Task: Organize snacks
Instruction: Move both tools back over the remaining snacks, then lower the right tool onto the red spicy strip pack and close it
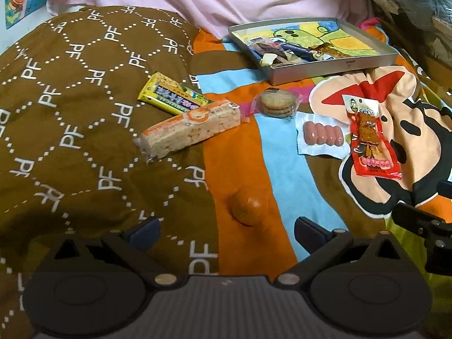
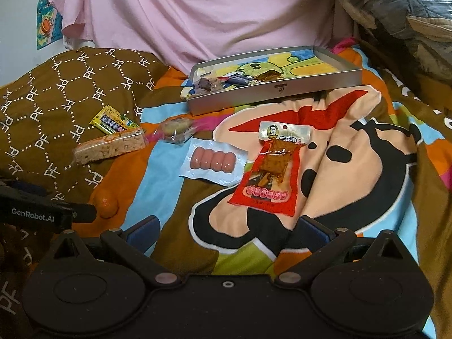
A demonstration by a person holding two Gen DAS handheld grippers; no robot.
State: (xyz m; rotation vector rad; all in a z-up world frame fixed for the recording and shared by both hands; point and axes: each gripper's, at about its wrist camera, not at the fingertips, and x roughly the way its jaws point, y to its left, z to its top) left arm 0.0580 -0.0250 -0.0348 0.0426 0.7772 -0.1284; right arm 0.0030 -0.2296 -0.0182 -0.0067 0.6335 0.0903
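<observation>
Two handheld grippers hover low over a bed covered with a bright cartoon-print blanket point(image 2: 353, 152); a brown pillow point(image 1: 70, 113) printed with white "PF" letters lies on its left side. The left gripper point(image 1: 226, 231) has its two blue-padded fingers spread apart with nothing between them, and just ahead of them a small orange point(image 1: 248, 210) rests in a dip of the blanket's orange stripe. The right gripper point(image 2: 227, 230) is likewise spread wide and empty, its fingers poised just short of the near edge of a red snack packet point(image 2: 271, 169).

Loose snacks lie across the middle of the blanket. On the pillow's right edge sits a yellow wrapped bar point(image 1: 172, 96), touching a longer clear-wrapped puffed rice bar point(image 1: 189, 128) that lies diagonally just in front of it. To the right, well apart from the rice bar, is a wrapped stack of round biscuits point(image 1: 278, 103). Nearer the right gripper lies a sealed pack of four small pink sausages point(image 2: 212, 162) — just beside it, the red snack packet.

Toward the far edge of the bed stands a shallow grey tray point(image 2: 282, 91) with a cartoon picture inside; a few wrapped snacks point(image 2: 214, 83) are heaped in its left corner. Pink fabric point(image 2: 183, 14) hangs behind the tray.
</observation>
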